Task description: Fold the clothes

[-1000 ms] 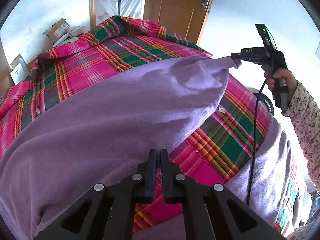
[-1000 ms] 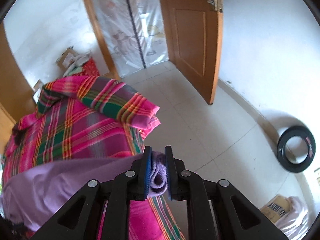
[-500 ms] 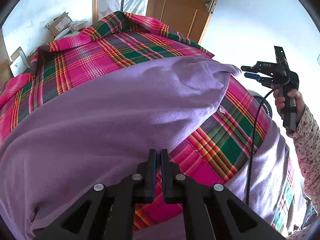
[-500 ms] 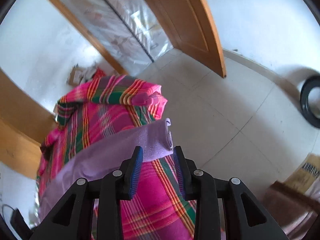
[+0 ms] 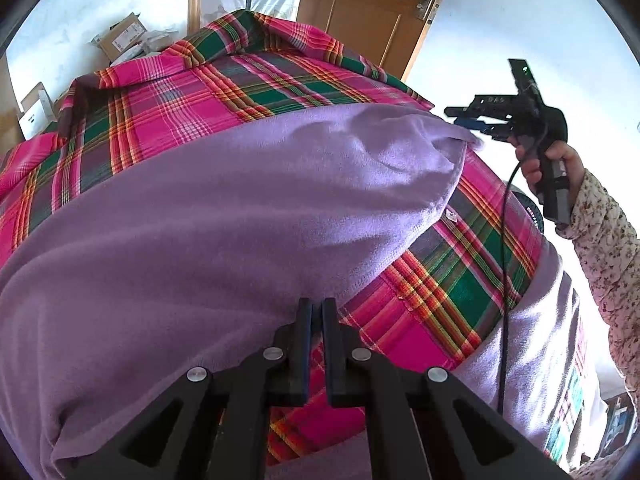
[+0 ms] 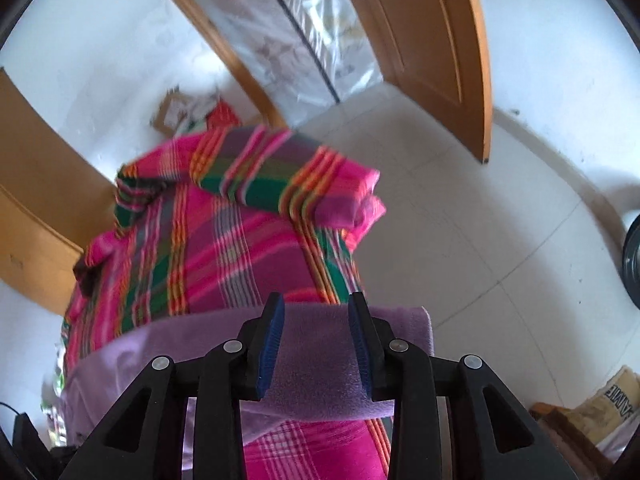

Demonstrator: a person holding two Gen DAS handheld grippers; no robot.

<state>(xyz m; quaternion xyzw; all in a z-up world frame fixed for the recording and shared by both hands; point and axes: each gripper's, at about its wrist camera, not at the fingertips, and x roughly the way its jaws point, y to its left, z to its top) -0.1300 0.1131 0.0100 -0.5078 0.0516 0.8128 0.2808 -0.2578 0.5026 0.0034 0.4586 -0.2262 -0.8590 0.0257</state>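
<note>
So the purple garment point(image 5: 224, 216), a soft fleecy thing, is spread out over a bed covered in a loud pink, green and orange plaid blanket point(image 5: 192, 92), and one fold of it is doubled back so you can see a strip of plaid between two purple layers. The left gripper point(image 5: 316, 312) has its fingers pressed together right at the near hem of that folded-over layer, pinching the purple fabric's edge. Over on the far side, the right gripper point(image 6: 316, 320) has its jaws spread wide apart, blue pads point(image 6: 271, 340) showing, with the corner of the purple garment point(image 6: 320, 368) lying flat between and under them, not pinched by anything. From the left wrist view you can see that same right gripper point(image 5: 466, 117) off to the side just past the purple corner, held by a hand point(image 5: 548, 164) in a floral sleeve point(image 5: 604, 240), with a black cable point(image 5: 505, 280) hanging down from it across the bed. Background is a white tiled floor point(image 6: 480, 240), a wooden door point(image 6: 432, 40) standing open, some cardboard boxes point(image 5: 120, 38) against the wall, and the edge of a black tyre point(image 6: 632, 256) on the floor at the right, though the right wrist view is a bit blurry.
</note>
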